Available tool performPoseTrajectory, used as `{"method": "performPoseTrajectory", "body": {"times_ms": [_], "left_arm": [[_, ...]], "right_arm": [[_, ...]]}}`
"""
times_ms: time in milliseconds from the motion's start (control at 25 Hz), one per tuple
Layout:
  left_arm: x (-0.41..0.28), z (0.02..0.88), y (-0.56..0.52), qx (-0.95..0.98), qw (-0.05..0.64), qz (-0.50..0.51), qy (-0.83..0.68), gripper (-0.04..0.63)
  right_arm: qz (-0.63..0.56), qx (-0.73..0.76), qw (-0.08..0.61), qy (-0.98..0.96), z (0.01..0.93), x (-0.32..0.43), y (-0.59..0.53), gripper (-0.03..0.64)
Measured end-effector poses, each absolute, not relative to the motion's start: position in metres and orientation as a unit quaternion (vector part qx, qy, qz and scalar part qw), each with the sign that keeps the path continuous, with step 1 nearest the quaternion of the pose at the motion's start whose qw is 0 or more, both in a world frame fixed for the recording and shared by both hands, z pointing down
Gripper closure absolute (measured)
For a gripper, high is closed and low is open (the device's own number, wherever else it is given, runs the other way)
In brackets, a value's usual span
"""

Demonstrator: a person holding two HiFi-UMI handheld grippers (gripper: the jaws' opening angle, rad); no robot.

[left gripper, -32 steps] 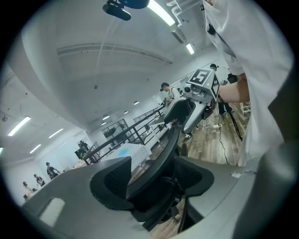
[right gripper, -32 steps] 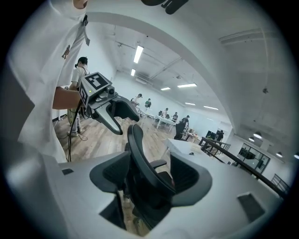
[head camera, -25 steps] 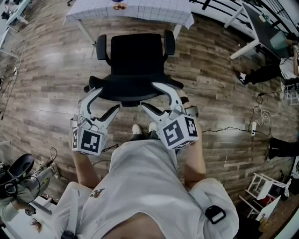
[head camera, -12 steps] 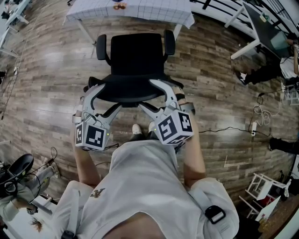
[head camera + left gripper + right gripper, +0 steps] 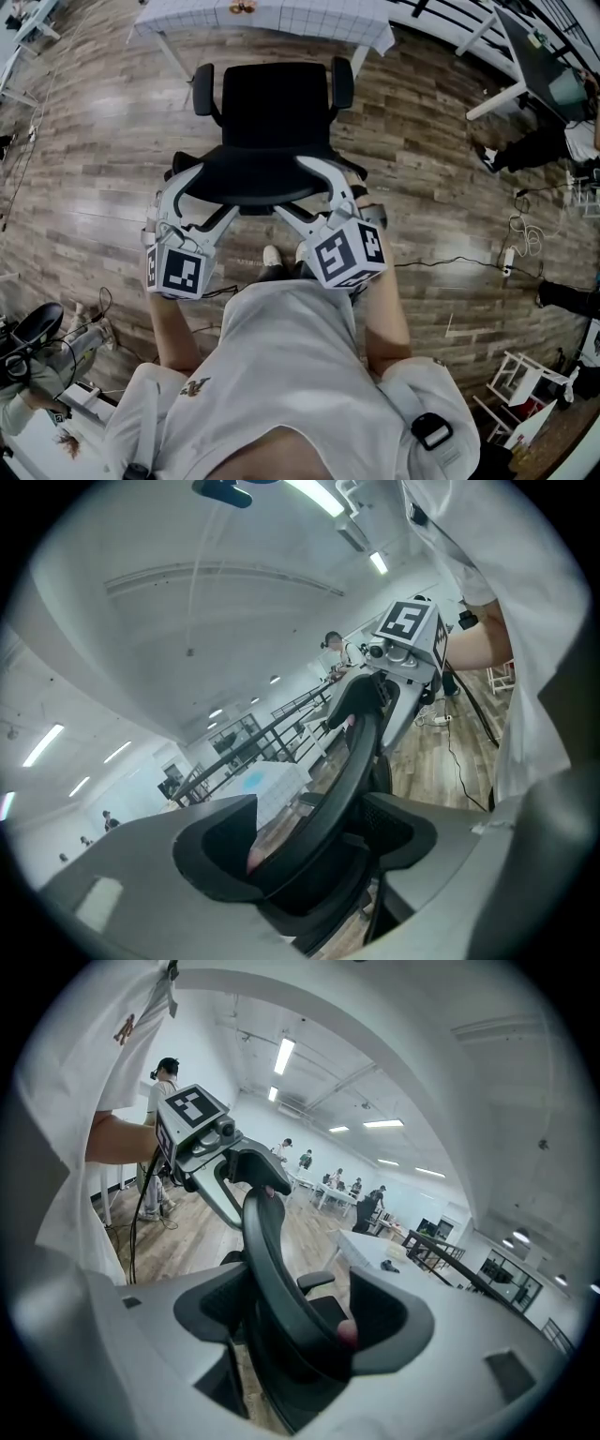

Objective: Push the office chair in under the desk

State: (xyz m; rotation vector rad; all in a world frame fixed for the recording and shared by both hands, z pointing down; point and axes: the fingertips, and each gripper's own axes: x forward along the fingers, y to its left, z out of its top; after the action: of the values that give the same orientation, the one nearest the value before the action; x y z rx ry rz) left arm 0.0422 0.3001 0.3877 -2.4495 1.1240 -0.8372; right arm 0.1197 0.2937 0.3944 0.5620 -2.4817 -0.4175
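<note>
Office chair (image 5: 272, 112): black, standing on wood floor between person and desk, seat facing far, not yet tucked under.

Nearest: left gripper (image 5: 214, 192) and right gripper (image 5: 292, 186), both wide, straddling backrest rim (image 5: 253, 183) left and right of centre. Right jaws closing, rim between them, not clamped.

Handling, as judged: heavy but probably free-rolling. Rim stiff, mesh below it yielding. Best taken at rim and pushed evenly from both sides against swivel.

Beyond: armrests (image 5: 202, 89).

Farthest: desk (image 5: 309, 23), white-covered, near edge close beyond seat.
</note>
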Motion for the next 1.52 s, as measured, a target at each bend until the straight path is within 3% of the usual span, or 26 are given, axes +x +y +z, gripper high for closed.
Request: {"method": "performPoseTrajectory", "body": {"times_ms": [1520], "left_arm": [[0.040, 0.391, 0.263, -0.855, 0.121, -0.312, 0.396, 0.247]], "right_arm": [[-0.138, 0.189, 0.285, -0.929, 0.396, 0.118, 0.255, 0.278]]}}
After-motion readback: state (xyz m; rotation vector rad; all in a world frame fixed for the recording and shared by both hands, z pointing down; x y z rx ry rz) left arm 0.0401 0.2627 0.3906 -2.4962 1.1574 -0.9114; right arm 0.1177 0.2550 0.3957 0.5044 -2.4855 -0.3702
